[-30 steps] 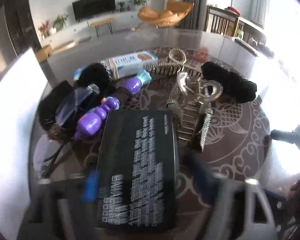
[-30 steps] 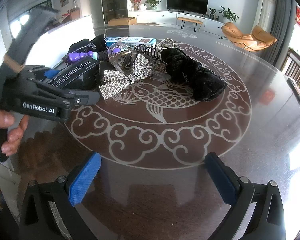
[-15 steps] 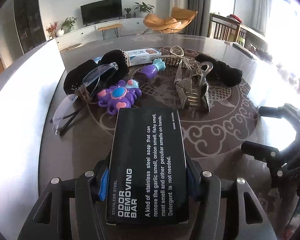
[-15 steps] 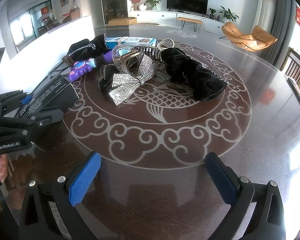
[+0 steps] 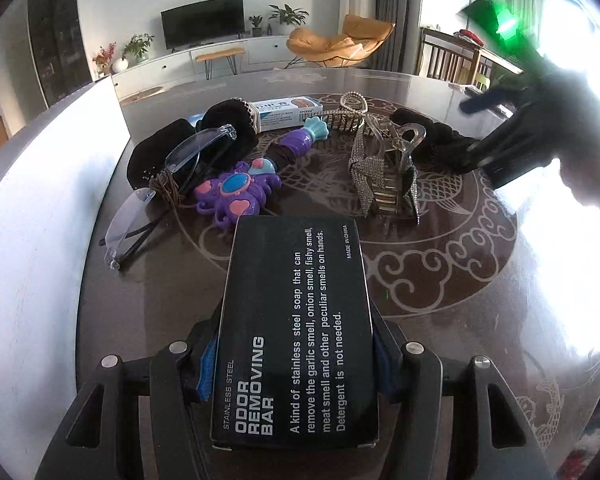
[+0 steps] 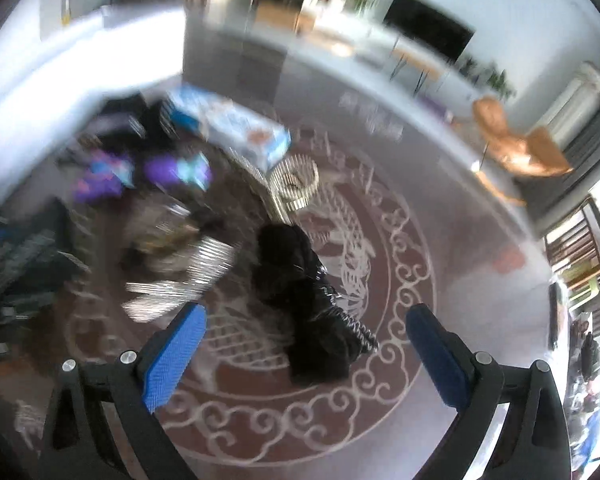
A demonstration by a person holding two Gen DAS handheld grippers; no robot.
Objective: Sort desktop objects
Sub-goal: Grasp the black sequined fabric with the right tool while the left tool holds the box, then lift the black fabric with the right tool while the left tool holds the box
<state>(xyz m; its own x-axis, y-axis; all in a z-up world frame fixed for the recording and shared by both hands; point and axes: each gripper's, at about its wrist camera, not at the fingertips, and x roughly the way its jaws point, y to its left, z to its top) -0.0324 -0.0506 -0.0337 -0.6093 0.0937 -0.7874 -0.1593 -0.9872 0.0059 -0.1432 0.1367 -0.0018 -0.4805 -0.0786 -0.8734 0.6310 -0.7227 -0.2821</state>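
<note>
Holding the black odor-bar box (image 5: pixel 296 332) by its near end, my left gripper (image 5: pixel 296 372) has both pads pressed on its sides above the table (image 5: pixel 480 320). I judge a tilt could let it slide out, since most of its length overhangs. My right gripper (image 6: pixel 304 356) stands wide and empty just short of the black velvet scrunchie (image 6: pixel 304 300); that view is blurred, so I could clip the rhinestone bow (image 5: pixel 364 172) beside it. Farther back lie the purple toy (image 5: pixel 236 192) and glasses (image 5: pixel 168 184).

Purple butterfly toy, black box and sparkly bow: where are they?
purple butterfly toy (image 5: pixel 236 194), left wrist view, blue centre.
black box (image 5: pixel 300 320), left wrist view, printed top face.
sparkly bow (image 5: pixel 366 172), left wrist view, rhinestone ribbon.
</note>
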